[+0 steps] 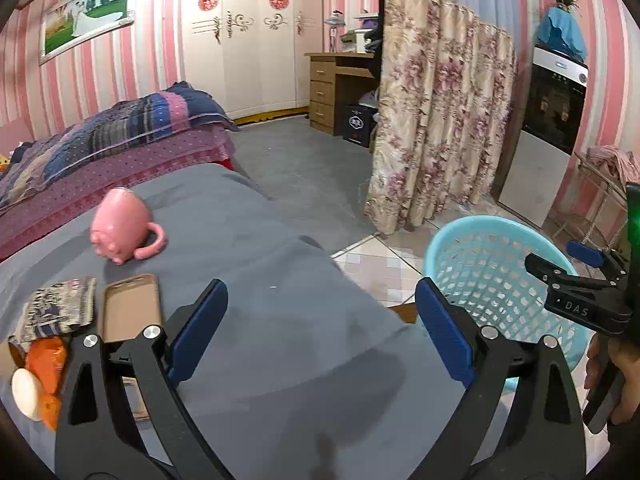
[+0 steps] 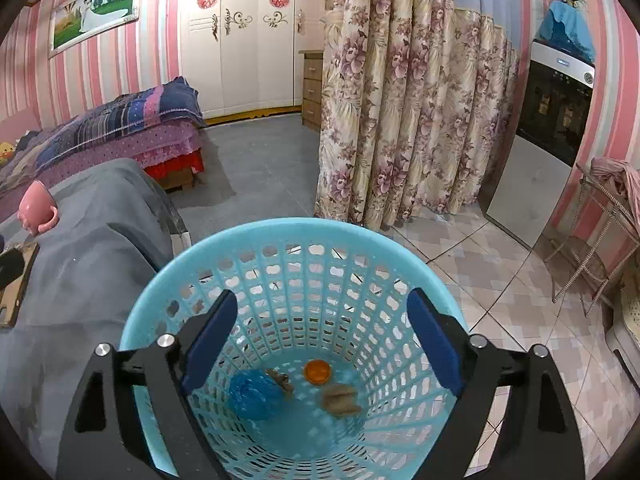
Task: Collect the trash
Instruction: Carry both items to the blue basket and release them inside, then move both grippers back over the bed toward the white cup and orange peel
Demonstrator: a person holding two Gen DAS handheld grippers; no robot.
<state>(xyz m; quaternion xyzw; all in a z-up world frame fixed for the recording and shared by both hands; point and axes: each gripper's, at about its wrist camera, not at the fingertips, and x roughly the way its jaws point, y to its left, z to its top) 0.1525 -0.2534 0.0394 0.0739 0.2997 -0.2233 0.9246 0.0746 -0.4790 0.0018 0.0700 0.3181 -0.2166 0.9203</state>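
A light blue plastic basket (image 2: 280,236) stands on the tiled floor beside the grey-covered table. In its bottom lie a crumpled blue bag (image 2: 254,394), an orange cap (image 2: 317,371) and a tan scrap (image 2: 340,400). My right gripper (image 2: 324,344) hangs open over the basket's mouth, nothing between its fingers. My left gripper (image 1: 320,328) is open above the grey cloth (image 1: 280,288), empty; the basket (image 1: 472,248) is to its right. At its left lie an orange wrapper (image 1: 48,364), a white round object (image 1: 26,394), a patterned packet (image 1: 60,306) and a tan phone case (image 1: 130,304).
A pink mug (image 1: 122,226) lies on its side on the cloth. A bed with a quilt (image 1: 120,128) stands behind. A floral curtain (image 1: 432,120), a fridge (image 1: 548,120) and a metal rack (image 2: 600,236) border the tiled floor. The other gripper and a hand (image 1: 616,364) show at the right edge.
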